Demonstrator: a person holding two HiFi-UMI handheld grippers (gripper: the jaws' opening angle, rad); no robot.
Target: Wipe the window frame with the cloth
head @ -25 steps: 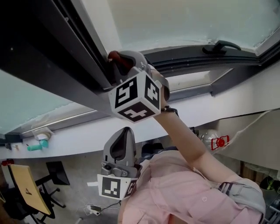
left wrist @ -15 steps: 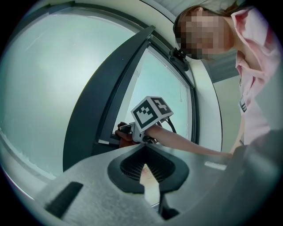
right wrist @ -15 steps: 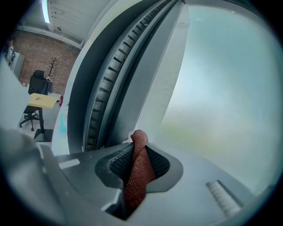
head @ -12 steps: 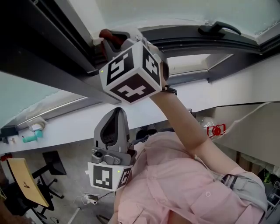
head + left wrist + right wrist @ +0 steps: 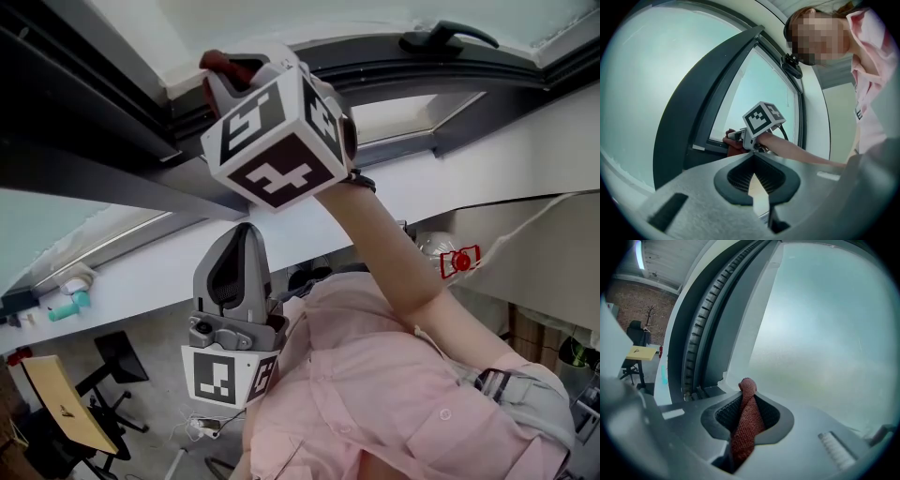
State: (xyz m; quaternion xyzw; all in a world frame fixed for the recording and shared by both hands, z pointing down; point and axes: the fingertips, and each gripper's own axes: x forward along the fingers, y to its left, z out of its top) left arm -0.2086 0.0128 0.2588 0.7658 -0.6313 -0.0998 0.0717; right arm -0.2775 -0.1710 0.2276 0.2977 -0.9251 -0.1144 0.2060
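Office-type room w/ a big window: pale glass (image 5: 820, 333), a white sill (image 5: 141, 272) and a desk chair (image 5: 117, 361) way down on the floor.

The cloth (image 5: 217, 64), a reddish-brown twisted strip, is at about 11 o'clock in the head view. Its tip is pushed into the dark window frame (image 5: 94, 122), right in the corner where the frame's bars meet. The right gripper (image 5: 230, 80) has its jaws clamped on it. In the right gripper view the cloth runs up between the pads and pokes out past them, with the frame's ribbed channel off at 10 o'clock.

What's changed in the last sec: the whole head view has slid, and the marker cube (image 5: 277, 131) looks bigger and a bit more turned. But the cloth and the window handle (image 5: 441, 37) at 1 o'clock have kept pretty much the same spacing. So imo that's mostly the head moving plus a wrist twist, not a real stroke. The cloth's still working that same corner, so I'd guess most of the frame hasn't been wiped yet.

The left gripper (image 5: 239, 246) is down at 6 o'clock from the right one, well apart from the frame. Its jaws are pressed together on nothing, and it's just idling by the person's pink shirt (image 5: 375, 394).
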